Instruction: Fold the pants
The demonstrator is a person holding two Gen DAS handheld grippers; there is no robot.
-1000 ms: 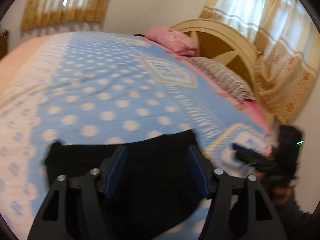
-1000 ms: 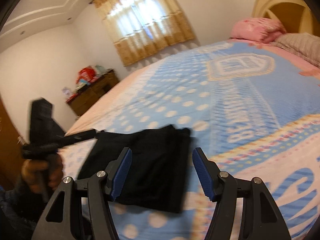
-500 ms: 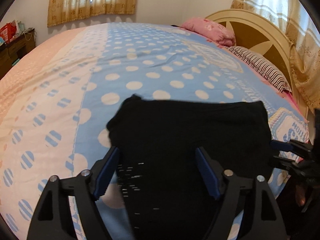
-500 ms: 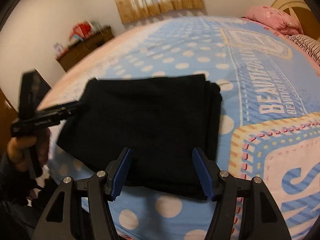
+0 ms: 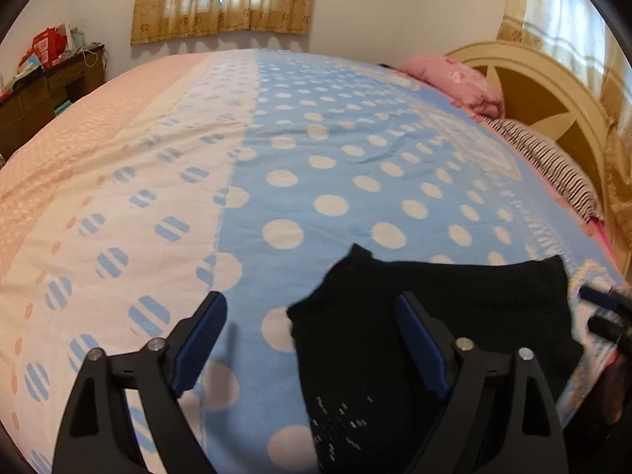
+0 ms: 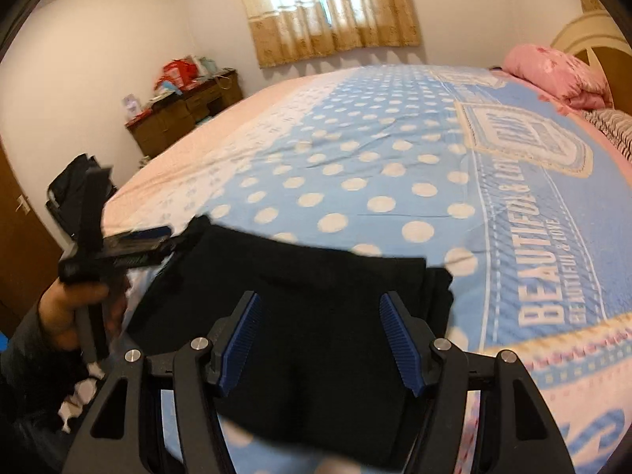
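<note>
Black folded fabric pants (image 6: 316,296) laid at near edge of blue polka-dot bedspread (image 5: 355,150) | left gripper (image 5: 312,339) jaws opening, nothing pinched | right gripper (image 6: 318,339) spread, nothing pinched

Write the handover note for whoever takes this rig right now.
Left hand-held gripper: jaws opening, nothing clamped; it sits over the left edge of the black pants.
Right hand-held gripper: open, empty, over the middle of the pants.
Pants: lying folded into a compact rectangle near the front edge of the blue polka-dot bedspread.
Done: the pants look folded and released.
Left: check that the edges line up, perhaps one more fold or a smoothing pass.
</note>
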